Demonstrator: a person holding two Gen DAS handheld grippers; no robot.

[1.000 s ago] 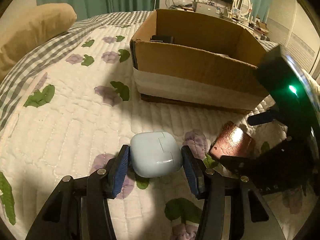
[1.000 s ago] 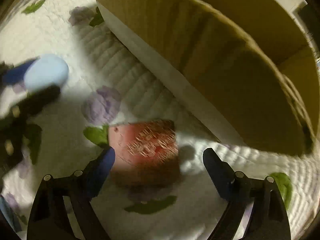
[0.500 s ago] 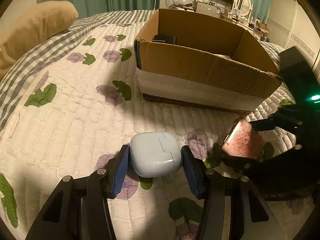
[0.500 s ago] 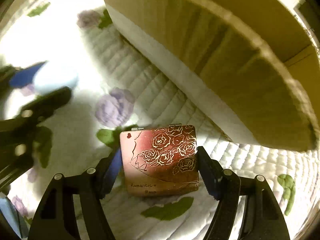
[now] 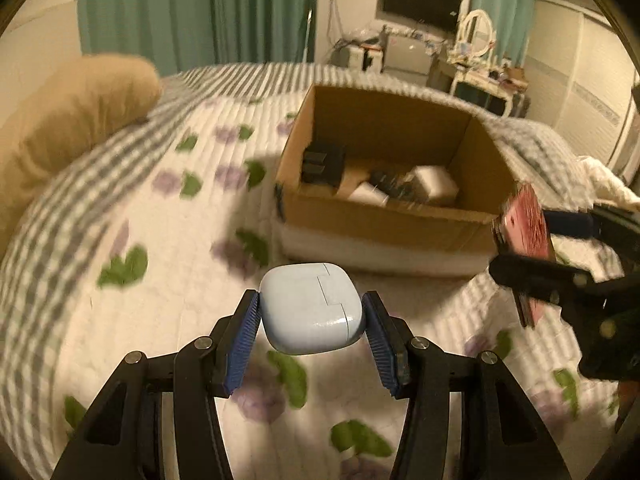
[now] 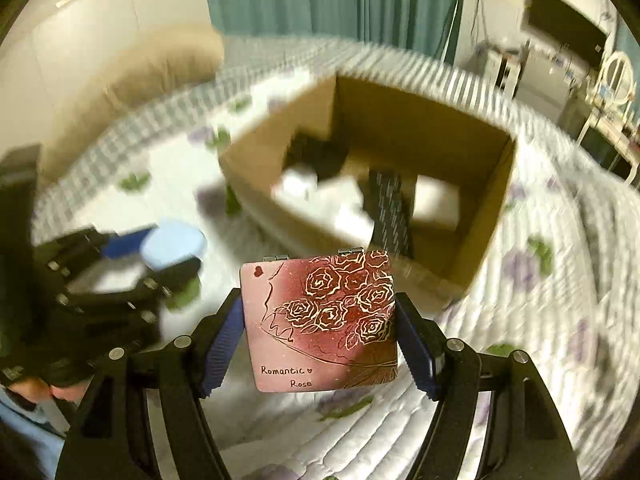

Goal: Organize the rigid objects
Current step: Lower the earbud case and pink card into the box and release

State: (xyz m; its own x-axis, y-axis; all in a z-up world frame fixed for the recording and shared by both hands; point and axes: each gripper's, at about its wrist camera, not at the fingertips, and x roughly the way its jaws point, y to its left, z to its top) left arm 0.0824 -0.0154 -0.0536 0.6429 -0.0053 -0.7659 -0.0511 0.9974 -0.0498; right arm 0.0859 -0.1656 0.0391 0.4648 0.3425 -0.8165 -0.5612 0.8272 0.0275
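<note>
My left gripper [image 5: 312, 320] is shut on a pale blue earbud case [image 5: 310, 308] and holds it above the quilt, in front of the open cardboard box [image 5: 384, 216]. My right gripper [image 6: 320, 324] is shut on a flat red tin printed with roses [image 6: 320, 320], lifted above the bed near the box's front corner [image 6: 452, 276]. The tin [image 5: 526, 236] and right gripper also show at the right of the left wrist view. The blue case [image 6: 174, 242] shows at the left of the right wrist view.
The box holds several black and white items [image 5: 400, 188]. It stands on a white floral quilt [image 5: 160, 280]. A tan pillow [image 5: 68, 120] lies at the back left. Green curtains, a TV and a cluttered desk [image 5: 472, 64] are behind the bed.
Both grippers have risen from the quilt with their objects. The right gripper closed on the red tin and lifted it. The box's inside has come into view.
</note>
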